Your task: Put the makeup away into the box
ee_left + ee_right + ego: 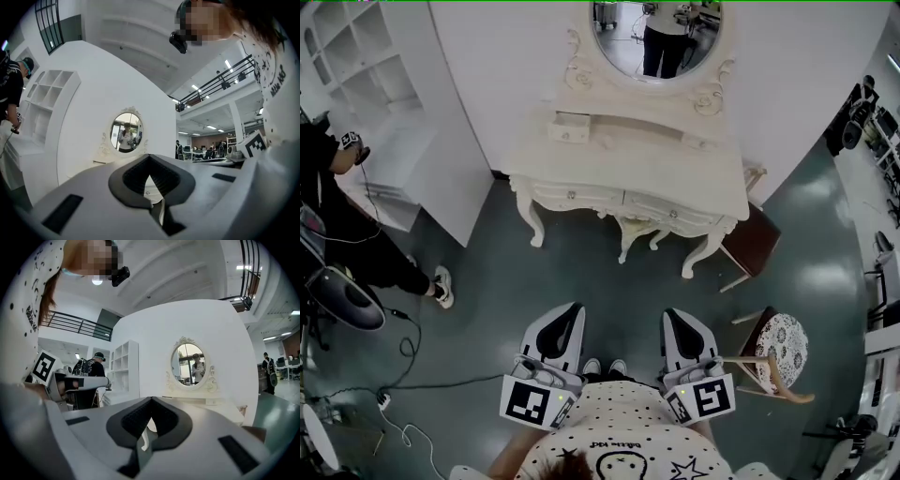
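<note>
A white dressing table (675,173) with an oval mirror (656,37) stands against the wall ahead of me. A small white box (570,128) sits on its back left, and another small white piece (698,141) on its back right. No makeup item can be made out from here. My left gripper (565,317) and right gripper (678,323) are held close to my body, level, pointing at the table and well short of it. In the left gripper view the jaws (150,161) are together with nothing between them; the right gripper view shows the same (151,401).
A brown chair (755,239) stands at the table's right end, and a patterned stool (780,349) is on my right. A person in black (342,234) is at the left by a white shelf unit (366,84). Cables (403,375) lie on the floor at left.
</note>
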The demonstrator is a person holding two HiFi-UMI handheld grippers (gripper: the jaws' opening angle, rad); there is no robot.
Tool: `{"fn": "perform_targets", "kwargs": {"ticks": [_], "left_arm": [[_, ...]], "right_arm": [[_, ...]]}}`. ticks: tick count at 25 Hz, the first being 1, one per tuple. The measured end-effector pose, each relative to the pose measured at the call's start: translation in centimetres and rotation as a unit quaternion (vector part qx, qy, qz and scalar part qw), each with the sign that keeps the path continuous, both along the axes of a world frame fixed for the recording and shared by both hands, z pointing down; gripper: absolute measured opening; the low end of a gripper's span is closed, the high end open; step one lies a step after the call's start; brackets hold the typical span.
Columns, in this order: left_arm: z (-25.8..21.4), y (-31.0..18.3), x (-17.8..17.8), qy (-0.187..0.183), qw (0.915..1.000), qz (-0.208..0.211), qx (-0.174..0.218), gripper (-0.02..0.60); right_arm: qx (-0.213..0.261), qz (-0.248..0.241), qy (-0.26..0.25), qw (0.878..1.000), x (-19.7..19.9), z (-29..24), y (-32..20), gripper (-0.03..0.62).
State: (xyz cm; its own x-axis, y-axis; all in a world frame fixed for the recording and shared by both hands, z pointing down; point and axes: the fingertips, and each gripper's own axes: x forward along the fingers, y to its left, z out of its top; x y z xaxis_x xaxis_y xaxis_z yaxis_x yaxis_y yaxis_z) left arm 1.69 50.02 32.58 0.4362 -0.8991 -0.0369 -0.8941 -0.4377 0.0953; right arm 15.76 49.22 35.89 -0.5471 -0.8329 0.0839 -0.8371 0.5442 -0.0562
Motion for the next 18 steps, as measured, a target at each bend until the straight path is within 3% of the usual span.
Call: {"fn": "perform_targets", "kwargs": {"ticks": [18], "left_arm": [[1.1,1.8,-4.6,-0.005,0.9999,-0.003,-0.01,-0.005]], "right_arm": [[-0.003,0.021,-0.001,1.0,-3.5,0.6,1.7,0.006]]}}
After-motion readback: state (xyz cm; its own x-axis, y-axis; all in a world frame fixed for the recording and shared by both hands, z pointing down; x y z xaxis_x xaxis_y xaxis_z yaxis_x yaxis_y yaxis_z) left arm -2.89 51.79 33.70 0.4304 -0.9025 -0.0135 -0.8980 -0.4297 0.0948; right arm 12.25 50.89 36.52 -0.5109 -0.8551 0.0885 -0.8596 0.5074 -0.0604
